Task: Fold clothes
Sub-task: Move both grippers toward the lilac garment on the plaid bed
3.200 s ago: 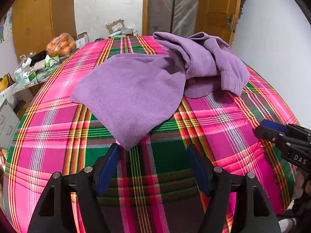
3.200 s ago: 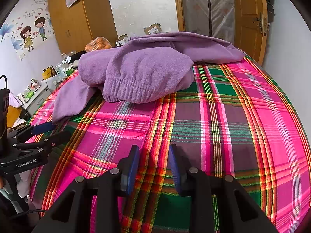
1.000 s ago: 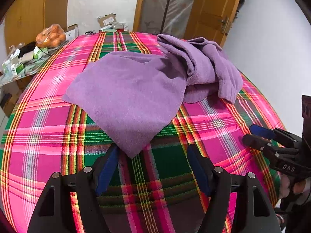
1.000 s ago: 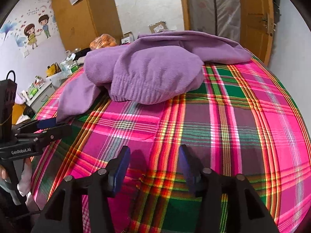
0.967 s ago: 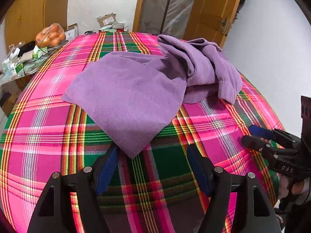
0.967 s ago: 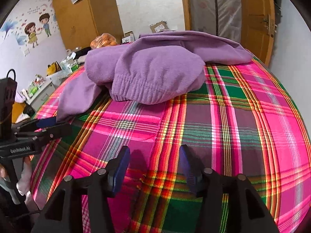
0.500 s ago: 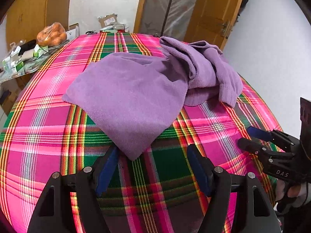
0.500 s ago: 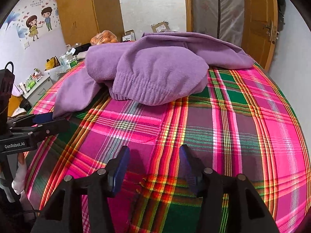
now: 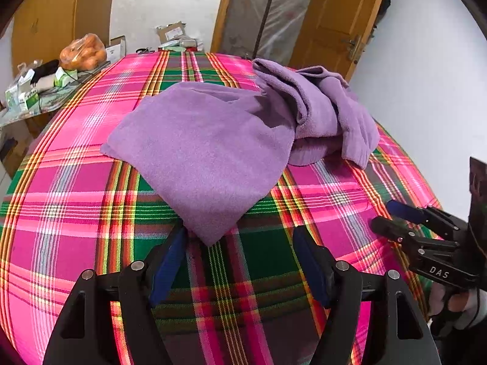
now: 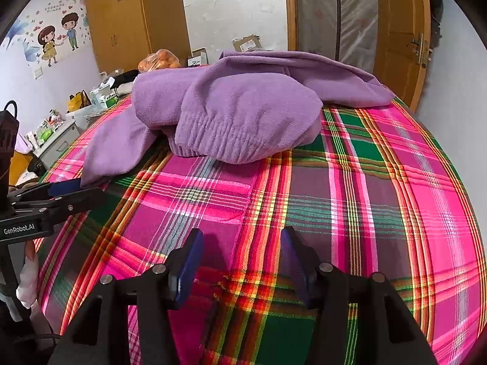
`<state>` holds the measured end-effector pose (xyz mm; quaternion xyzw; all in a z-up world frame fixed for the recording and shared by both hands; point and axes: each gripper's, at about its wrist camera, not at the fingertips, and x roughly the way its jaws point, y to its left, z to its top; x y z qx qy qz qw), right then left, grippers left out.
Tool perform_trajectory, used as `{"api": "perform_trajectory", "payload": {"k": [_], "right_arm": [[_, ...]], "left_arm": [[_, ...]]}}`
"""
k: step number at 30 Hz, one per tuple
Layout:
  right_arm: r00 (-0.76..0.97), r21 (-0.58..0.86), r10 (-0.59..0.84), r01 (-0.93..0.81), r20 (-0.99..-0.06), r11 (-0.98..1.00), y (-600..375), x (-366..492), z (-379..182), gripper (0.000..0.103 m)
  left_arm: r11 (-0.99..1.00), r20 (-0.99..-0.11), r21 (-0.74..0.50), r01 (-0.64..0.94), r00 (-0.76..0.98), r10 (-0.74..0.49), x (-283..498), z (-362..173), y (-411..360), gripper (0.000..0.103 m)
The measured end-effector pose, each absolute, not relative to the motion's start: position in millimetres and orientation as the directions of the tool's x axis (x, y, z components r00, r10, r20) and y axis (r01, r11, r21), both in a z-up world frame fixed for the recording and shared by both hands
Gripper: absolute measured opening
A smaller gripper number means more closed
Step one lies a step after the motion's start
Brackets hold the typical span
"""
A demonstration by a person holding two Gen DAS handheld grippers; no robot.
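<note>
Since both grippers gape empty, I slide L gripper (image 9: 237, 261) under purple garment (image 9: 213, 152) corner, w/ R gripper (image 10: 240, 261) near its cuff.

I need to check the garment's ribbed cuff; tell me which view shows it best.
The right wrist view: the ribbed cuff faces the camera, its ridges clear. The left wrist view shows the same purple garment mostly as flat cloth, its cuff end far off, ribbing unclear.

Both wrist views look low and close across the plaid cloth (image 9: 76, 182), sharing the purple garment (image 10: 243, 112) from opposite sides.
</note>
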<state>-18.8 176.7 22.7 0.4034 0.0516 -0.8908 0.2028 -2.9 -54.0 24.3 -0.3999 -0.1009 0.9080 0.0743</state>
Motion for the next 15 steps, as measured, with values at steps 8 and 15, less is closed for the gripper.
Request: {"api": "perform_trajectory", "payload": {"k": [8, 15], "right_arm": [[-0.589, 0.051, -0.301, 0.403, -0.750, -0.914, 171.2, -26.1, 25.0, 0.054], [-0.583, 0.029, -0.289, 0.413, -0.759, -0.910, 154.9, -36.0, 29.3, 0.054]], "left_arm": [[-0.971, -0.717, -0.239, -0.014, -0.672, 0.186, -13.0, 22.8, -75.1, 0.072], [-0.982, -0.731, -0.187, 0.001, -0.668, 0.139, -22.0, 21.1, -80.6, 0.072]]}}
